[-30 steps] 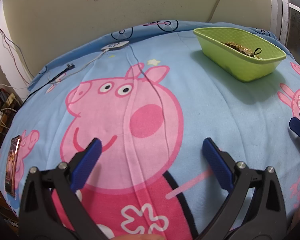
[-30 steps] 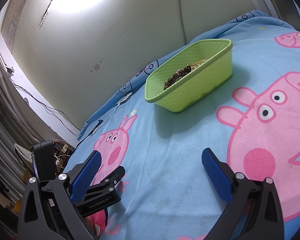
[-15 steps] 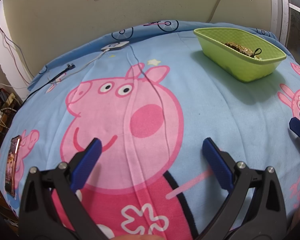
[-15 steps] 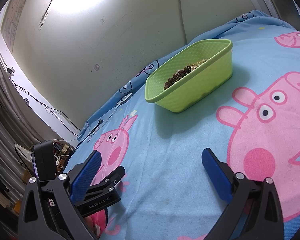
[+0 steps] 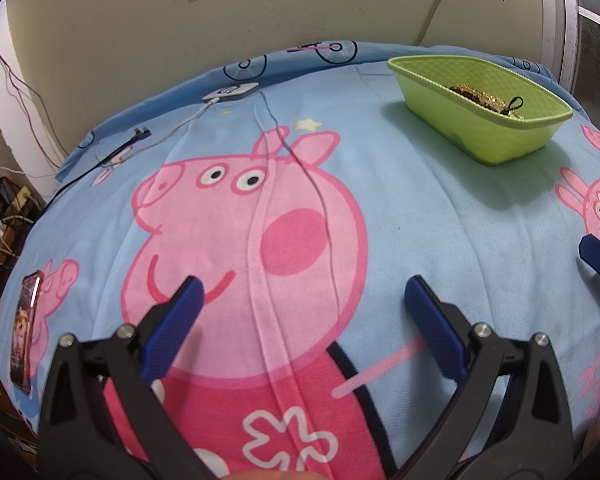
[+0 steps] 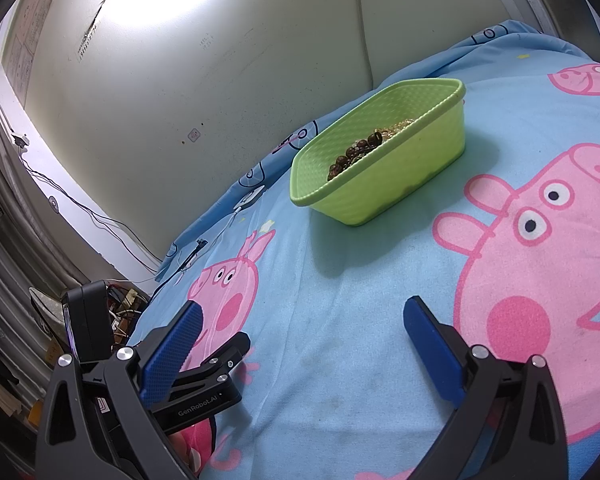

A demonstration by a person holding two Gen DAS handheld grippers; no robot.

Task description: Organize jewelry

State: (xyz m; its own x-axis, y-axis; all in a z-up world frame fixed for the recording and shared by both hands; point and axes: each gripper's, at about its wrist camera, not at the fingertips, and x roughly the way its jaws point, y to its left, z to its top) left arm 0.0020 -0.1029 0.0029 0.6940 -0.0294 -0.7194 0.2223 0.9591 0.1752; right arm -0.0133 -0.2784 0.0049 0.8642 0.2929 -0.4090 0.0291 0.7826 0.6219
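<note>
Nearest to me, my left gripper (image 5: 300, 312) hangs low over the bedsheet (image 5: 420, 208), its blue pads spread wide with nothing between them; below them lies the large pink pig print. My right gripper (image 6: 300, 332) is likewise spread wide and holds nothing, poised over plain blue cloth. In the right wrist view the left gripper's black body (image 6: 204, 384) sits just beside my right gripper's left finger, low over the sheet.

At the left edge of the bed, in the left wrist view, a phone (image 5: 24, 332) lies flat on the sheet. Further off, a thin cable (image 5: 320, 200) runs across the pig print toward a small white charger (image 5: 230, 91) near the far edge.

Farthest, the green basket (image 6: 400, 176) stands upright on the sheet near the wall, well apart from both grippers. Inside it rests the jewelry: a dark beaded bracelet (image 6: 354, 156) and a gold-coloured piece (image 5: 478, 98) beside it.
</note>
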